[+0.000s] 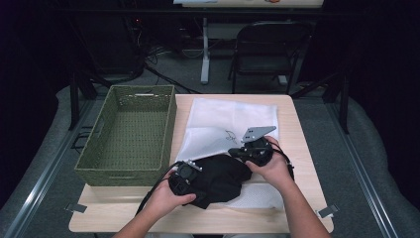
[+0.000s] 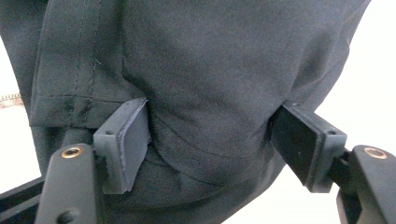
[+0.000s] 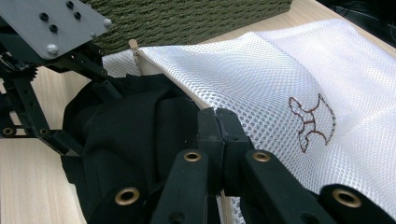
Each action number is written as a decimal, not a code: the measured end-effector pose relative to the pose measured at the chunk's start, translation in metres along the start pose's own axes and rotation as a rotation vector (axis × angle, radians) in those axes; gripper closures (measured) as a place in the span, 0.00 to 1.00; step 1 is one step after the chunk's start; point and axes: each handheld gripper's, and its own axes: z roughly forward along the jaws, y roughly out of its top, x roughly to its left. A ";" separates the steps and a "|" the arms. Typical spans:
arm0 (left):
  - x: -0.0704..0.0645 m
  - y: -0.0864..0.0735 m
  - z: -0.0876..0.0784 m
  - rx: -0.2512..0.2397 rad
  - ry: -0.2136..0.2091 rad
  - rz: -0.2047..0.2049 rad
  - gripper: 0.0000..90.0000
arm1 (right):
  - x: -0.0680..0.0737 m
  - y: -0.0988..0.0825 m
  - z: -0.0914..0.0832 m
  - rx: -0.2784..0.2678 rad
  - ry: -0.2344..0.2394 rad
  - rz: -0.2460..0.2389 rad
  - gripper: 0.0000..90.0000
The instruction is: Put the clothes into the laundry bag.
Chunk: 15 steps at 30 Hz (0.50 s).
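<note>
Near bench point(image 1: 297, 124) edge: left hand-held gripper point(image 2: 210, 135), jaws spread, straddling a bunched fold of black garment point(image 1: 220, 178). Just beyond: right hand-held gripper point(image 3: 218, 126), jaws pinched closed on edge of white mesh bag point(image 1: 233, 119), garment lying partly on bag. Far left: green woven basket point(image 1: 131, 131) beside bag.

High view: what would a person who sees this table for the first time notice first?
Probably the black garment, bunched at the near middle of the table, with a hand-held tool at each side. It lies partly on a white mesh bag, whose opening edge the right tool pinches. A green woven basket, with nothing in it, stands at the left.
</note>
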 end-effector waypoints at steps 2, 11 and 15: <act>0.001 0.000 0.001 -0.002 0.000 -0.002 0.35 | 0.000 0.000 0.000 0.000 0.000 -0.001 1.00; 0.003 -0.002 0.004 -0.018 -0.001 -0.005 0.47 | 0.000 0.000 0.000 0.000 0.001 -0.004 1.00; 0.002 -0.002 0.006 -0.036 0.010 0.000 0.48 | 0.000 0.000 0.000 0.000 0.000 -0.003 1.00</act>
